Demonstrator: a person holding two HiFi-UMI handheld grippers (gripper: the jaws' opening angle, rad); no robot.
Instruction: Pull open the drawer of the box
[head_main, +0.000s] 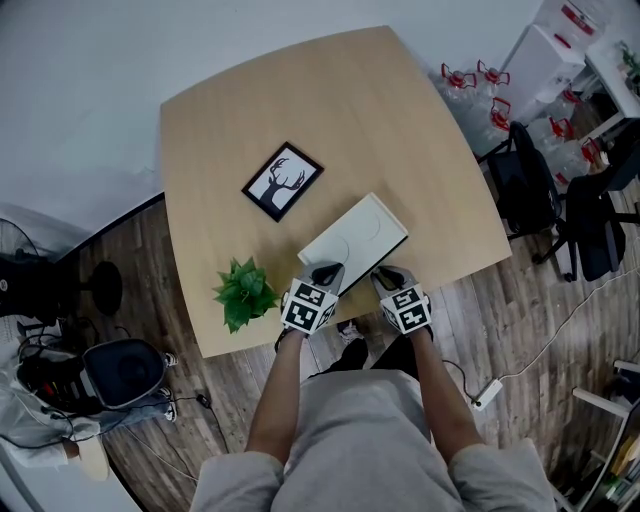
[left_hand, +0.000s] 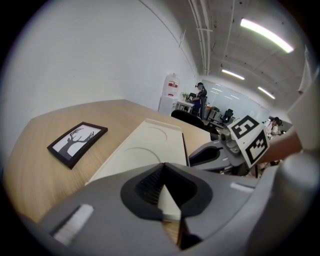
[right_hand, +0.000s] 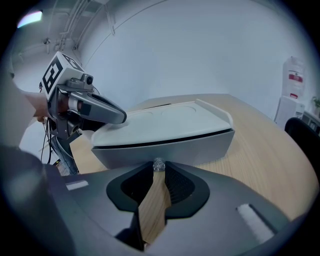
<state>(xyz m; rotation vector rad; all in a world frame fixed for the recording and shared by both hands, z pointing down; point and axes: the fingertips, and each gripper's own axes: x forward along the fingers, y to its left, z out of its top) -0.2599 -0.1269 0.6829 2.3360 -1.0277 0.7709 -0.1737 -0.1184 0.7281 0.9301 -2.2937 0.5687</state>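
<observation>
While a plant (head_main: 243, 291) sits left of the box (head_main: 355, 240) near the surface's (head_main: 300, 90) front edge, a framed deer picture (head_main: 282, 181) lies behind and left of the box. At the box's near left corner the left hand-held gripper (head_main: 325, 272) rests on the lid, its jaws pressed together with nothing between them. The box lies flat by the surface's near edge, its drawer (right_hand: 170, 148) facing the person and pushed in. At the box's front the right hand-held gripper (head_main: 388, 275) pinches the drawer's small clear knob (right_hand: 158, 164) between its tips. Chairs (head_main: 525, 185) stand on the floor right of the box.
</observation>
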